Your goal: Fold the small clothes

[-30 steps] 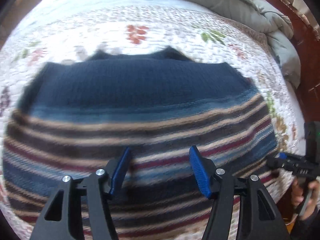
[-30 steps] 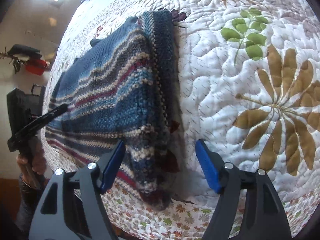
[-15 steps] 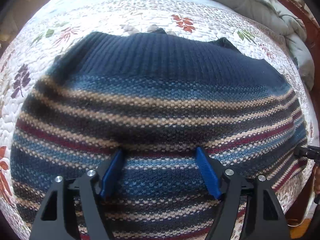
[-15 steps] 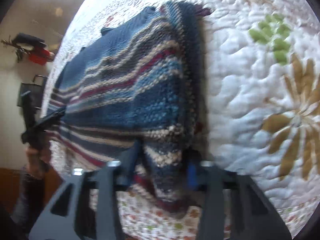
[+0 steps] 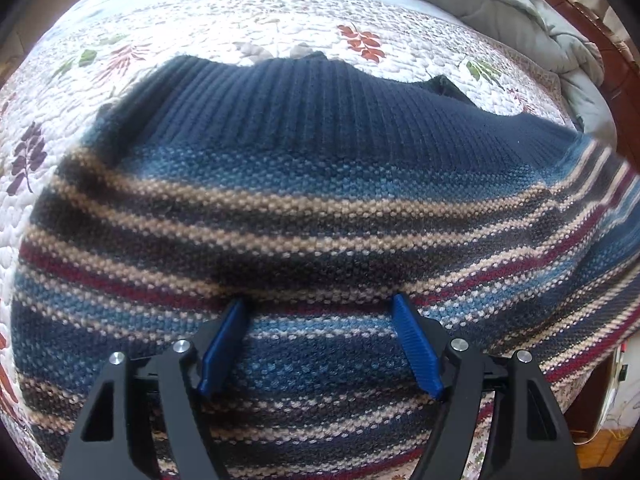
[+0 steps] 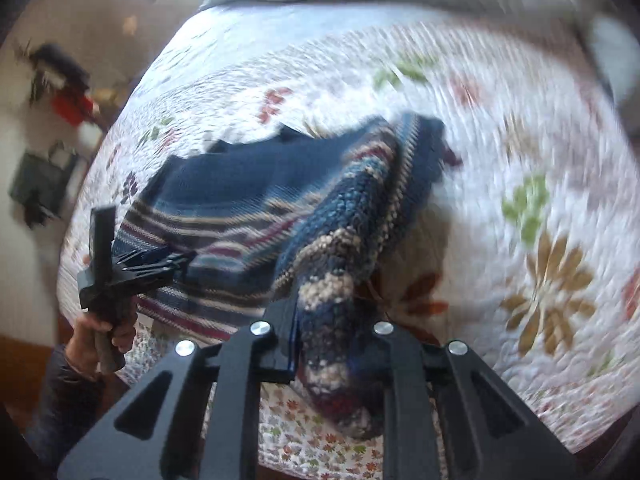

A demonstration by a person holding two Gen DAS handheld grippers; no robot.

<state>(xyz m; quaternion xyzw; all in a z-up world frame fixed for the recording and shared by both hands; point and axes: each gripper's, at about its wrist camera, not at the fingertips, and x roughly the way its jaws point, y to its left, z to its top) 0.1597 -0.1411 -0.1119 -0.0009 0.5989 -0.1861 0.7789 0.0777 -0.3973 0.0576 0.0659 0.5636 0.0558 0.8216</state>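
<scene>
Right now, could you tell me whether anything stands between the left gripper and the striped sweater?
Nothing visible does. The left gripper is open directly over the striped sweater, which lies on the quilt. The right gripper is shut on its edge.

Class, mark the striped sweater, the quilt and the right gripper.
striped sweater (image 5: 320, 208), left wrist view, tan stripe mid-body.
quilt (image 6: 500, 128), right wrist view, bare floral area.
right gripper (image 6: 332, 344), right wrist view, between fingers.
</scene>
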